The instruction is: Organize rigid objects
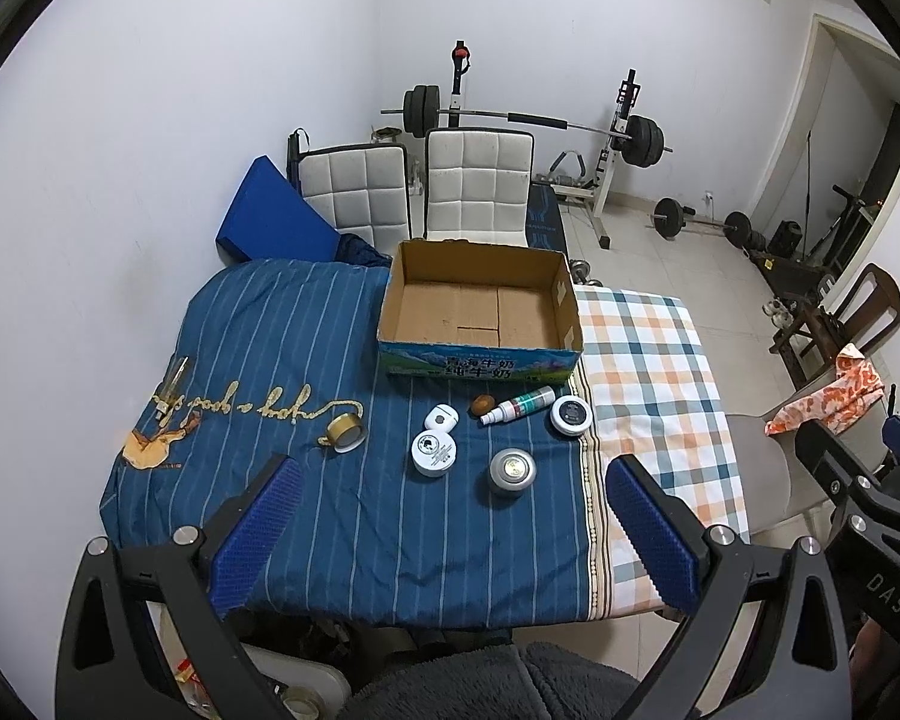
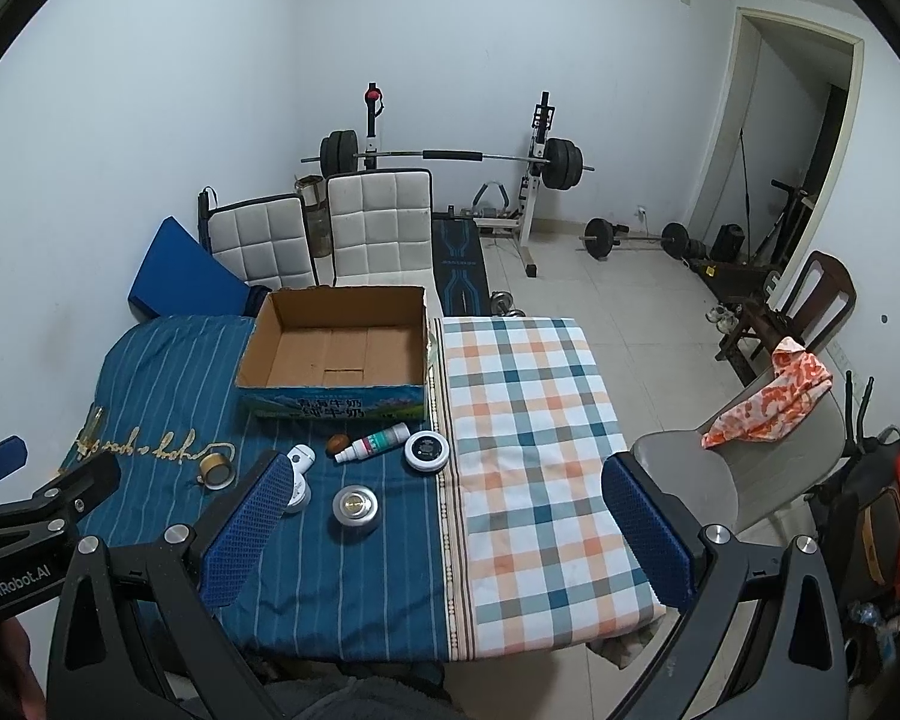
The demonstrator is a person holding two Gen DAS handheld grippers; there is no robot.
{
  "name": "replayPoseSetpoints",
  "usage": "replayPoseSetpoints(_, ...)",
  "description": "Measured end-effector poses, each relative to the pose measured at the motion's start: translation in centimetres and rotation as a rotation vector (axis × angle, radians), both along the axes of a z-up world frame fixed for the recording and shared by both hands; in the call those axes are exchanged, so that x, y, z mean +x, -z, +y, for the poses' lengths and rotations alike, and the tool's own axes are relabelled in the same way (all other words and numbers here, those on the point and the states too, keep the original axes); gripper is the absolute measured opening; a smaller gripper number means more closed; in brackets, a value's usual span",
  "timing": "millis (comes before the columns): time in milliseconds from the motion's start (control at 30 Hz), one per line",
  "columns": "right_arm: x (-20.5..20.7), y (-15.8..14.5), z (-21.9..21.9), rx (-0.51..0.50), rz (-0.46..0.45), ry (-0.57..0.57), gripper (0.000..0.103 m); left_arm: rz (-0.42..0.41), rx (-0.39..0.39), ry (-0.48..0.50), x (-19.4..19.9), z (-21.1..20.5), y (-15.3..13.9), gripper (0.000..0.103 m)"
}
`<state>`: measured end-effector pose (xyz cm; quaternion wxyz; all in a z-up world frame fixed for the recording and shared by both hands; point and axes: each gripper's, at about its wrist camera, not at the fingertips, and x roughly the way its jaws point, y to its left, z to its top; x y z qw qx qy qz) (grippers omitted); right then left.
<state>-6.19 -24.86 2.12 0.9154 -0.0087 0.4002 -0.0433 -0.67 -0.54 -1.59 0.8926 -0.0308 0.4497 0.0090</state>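
An open, empty cardboard box (image 1: 480, 306) (image 2: 336, 348) sits on the table at the far side. In front of it on the blue striped cloth lie a white spray bottle (image 1: 517, 405) (image 2: 371, 443), a small brown round object (image 1: 482, 404), a black-topped white tin (image 1: 570, 414) (image 2: 426, 450), a small white device (image 1: 441, 418), a white jar (image 1: 433, 452), a silver puck light (image 1: 512, 470) (image 2: 356, 508) and a gold tape roll (image 1: 343, 433) (image 2: 215, 470). My left gripper (image 1: 450, 540) is open and empty, held back above the near edge. My right gripper (image 2: 444, 534) is open and empty too.
The table's right half has a checked cloth (image 2: 528, 450). Two white padded chairs (image 1: 414, 192) stand behind the table. A grey chair with an orange cloth (image 2: 768, 402) is to the right. A barbell rack (image 2: 450, 162) stands at the far wall.
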Motion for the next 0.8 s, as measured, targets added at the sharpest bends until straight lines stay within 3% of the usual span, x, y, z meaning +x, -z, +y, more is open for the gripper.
replayPoseSetpoints(800,-0.2,2.1,-0.2,-0.004,0.035,0.024,0.103,0.035,-0.011,-0.001,0.2,0.2,1.0,0.103)
